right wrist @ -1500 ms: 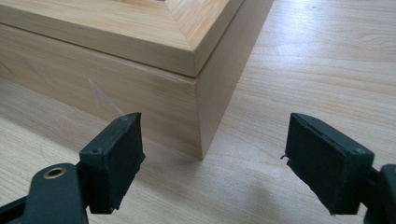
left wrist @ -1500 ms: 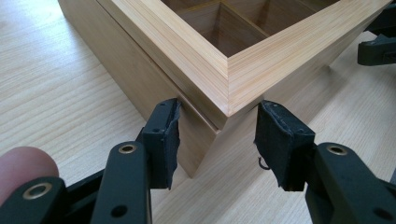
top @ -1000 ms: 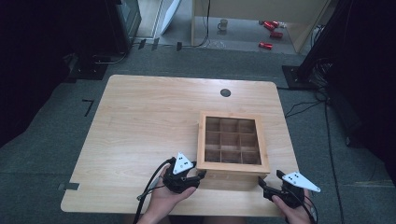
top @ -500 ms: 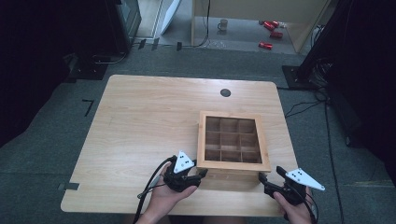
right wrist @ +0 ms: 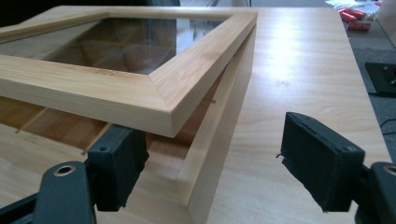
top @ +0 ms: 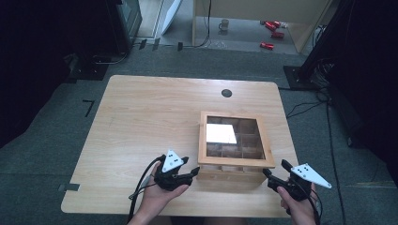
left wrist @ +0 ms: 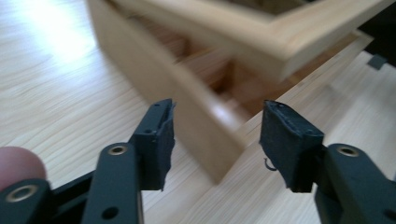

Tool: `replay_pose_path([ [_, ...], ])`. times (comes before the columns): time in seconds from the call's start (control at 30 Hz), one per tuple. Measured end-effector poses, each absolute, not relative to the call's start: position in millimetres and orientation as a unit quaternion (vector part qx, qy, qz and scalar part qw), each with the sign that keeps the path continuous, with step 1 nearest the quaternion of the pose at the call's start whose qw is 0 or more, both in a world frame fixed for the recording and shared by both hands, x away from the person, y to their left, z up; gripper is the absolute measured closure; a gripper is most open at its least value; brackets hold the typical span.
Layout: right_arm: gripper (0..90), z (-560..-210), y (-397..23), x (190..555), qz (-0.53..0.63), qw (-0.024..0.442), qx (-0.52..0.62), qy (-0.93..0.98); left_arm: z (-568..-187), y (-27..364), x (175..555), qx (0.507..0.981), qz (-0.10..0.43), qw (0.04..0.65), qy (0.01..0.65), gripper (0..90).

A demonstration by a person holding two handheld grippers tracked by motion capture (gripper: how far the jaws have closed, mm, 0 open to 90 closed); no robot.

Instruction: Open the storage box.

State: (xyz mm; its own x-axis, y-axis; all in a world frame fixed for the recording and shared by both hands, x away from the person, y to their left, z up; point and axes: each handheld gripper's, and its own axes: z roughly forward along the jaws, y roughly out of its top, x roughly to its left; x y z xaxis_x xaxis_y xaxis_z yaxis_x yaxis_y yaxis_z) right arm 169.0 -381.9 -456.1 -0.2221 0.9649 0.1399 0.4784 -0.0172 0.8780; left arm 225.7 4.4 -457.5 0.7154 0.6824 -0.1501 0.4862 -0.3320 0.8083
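Observation:
A wooden box [top: 229,175] with inner compartments stands at the table's front right. Its glass-paned lid [top: 202,140] is tilted up at the front, leaving a gap above the base, and the glass shows a bright glare. My left gripper [top: 193,175] is open at the box's front left corner [left wrist: 205,135], which lies between its jaws, with the raised lid [left wrist: 261,42] above. My right gripper [top: 269,175] is open at the front right corner. One of its jaws reaches under the lid's corner [right wrist: 177,100], and the base wall [right wrist: 219,140] stands between the jaws.
The wooden table [top: 141,122] has a round black grommet [top: 226,93] near its far edge. Its front edge runs just below both hands. On the floor beyond are a mug [top: 224,23], red items [top: 267,45] and black stands with cables.
The lid's front edge has come up off the box, and the glass now catches a white glare. Both grippers have edged in toward the front corners.

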Motion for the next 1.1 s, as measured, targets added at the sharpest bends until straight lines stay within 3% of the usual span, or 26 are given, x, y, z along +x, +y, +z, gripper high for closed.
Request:
replay_pose_path([
  [0.53, 23.3, -421.6, -383.3, 190.9, 0.448, 0.305, 0.545, 0.639, -498.3, 91.6, 233.0, 0.799, 0.144, 0.386, 0.438, 34.8],
  [0.83, 24.2, -402.1, -382.8, 209.5, 0.45, 0.31, 0.536, 0.643, -508.6, 120.4, 234.0, 0.793, 0.165, 0.36, 0.463, 32.4],
  [1.1, 31.9, -388.5, -382.3, 227.6, 0.469, 0.303, 0.53, 0.638, -512.4, 129.7, 235.3, 0.786, 0.176, 0.351, 0.476, 32.3],
])
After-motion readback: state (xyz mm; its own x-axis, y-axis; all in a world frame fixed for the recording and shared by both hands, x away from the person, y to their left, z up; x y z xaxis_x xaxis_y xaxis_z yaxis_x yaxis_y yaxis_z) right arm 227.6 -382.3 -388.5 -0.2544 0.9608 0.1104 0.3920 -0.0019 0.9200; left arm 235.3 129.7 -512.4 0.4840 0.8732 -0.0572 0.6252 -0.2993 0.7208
